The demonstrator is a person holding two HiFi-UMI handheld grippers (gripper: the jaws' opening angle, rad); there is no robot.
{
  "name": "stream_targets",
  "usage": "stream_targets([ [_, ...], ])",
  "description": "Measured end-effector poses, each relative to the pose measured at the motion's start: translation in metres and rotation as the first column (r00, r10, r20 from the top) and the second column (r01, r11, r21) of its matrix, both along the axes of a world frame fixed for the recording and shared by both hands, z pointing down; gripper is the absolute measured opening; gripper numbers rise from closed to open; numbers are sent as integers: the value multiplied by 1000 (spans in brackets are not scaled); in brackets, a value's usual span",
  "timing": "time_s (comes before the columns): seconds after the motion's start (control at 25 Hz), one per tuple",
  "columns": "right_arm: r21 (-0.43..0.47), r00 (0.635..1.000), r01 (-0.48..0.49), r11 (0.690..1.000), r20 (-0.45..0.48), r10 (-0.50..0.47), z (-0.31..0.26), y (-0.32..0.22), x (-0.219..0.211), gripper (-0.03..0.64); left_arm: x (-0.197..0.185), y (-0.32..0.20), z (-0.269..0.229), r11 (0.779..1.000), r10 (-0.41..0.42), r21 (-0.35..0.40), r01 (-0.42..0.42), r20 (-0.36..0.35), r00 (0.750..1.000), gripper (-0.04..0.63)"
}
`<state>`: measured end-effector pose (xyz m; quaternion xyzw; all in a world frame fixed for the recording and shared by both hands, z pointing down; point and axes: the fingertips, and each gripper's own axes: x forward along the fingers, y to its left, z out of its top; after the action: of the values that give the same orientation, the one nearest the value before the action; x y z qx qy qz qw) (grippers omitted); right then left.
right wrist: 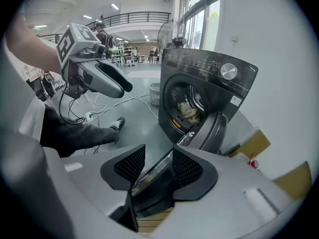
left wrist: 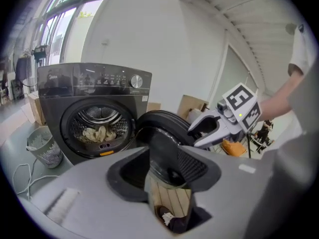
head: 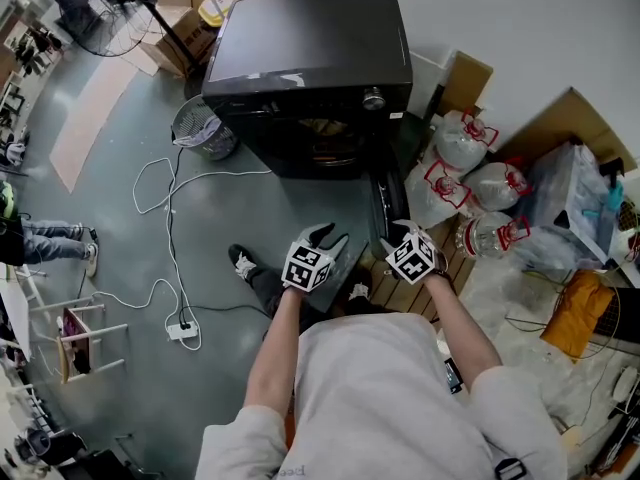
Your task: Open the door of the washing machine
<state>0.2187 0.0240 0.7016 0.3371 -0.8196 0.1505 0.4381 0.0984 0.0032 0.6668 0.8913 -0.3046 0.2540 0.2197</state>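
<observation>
Left gripper (head: 328, 238): positioned in front of the washing machine (head: 310, 48), roughly facing its drum opening (left wrist: 97, 126) and held clear of the floor. Its jaws stand apart. The pads (left wrist: 192, 164) bear on nothing, and the door shows beyond the gap, not within it. Door (head: 386, 206): already off the latch and swung out from the right side of the machine's front, where it hangs, with its free edge projecting toward the person. Laundry (left wrist: 98, 132) lies exposed in the drum. Seen from above, the door's long line runs out from the machine's front face, about square to it. Right gripper (head: 397, 236): located off the machine's front right corner, at the door's free edge. Its jaws are spread wide and straddle that rim, one to the inner face and one to the outer. A gap shows at the inner side, so no clamp is established, and contact on the outer side cannot be confirmed. Assessment: the right hand is the nearer, and the only one placed on the door. The rim lies directly between its fingers, edge-on along the gripper's own line, so any further swing away from the drum opening would call for a sideways push or pull across that line. The opening itself appears essentially accomplished.
</observation>
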Motion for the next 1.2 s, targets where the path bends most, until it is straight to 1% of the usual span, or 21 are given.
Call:
stream_targets([
  [0.08,4,1000,-24,1000,-5,24,0,-1,10,169,0,-2,-7,999,-35,38,35,5,999,219],
  [0.12,7,999,-36,999,-5,36,0,-2,15,169,2,-2,-11,998,-50,49,50,-4,999,219],
  [0.28,10,997,-72,997,-17,73,0,-5,37,169,9,4,-21,994,-85,63,87,-32,996,216],
  [0.44,28,994,-104,994,-34,105,-3,-11,60,169,3,1,-32,984,-159,74,164,-70,985,216],
  [0.68,51,980,-186,981,-60,189,0,-21,96,169,-15,-2,-44,959,-261,85,271,-110,959,216],
  [0.84,30,969,-237,971,-70,239,6,-27,120,170,-33,-4,-44,937,-335,77,341,-83,939,207],
  [0.96,14,958,-272,962,-87,272,9,-30,138,170,-44,-4,-45,924,-370,73,376,-85,925,206],
  [1.08,15,953,-285,959,-101,285,4,-32,148,170,-55,-2,-48,913,-393,75,400,-90,915,206],
  [1.2,25,957,-267,963,-111,268,1,-35,147,163,-62,-5,-49,905,-411,76,419,-93,907,206],
])
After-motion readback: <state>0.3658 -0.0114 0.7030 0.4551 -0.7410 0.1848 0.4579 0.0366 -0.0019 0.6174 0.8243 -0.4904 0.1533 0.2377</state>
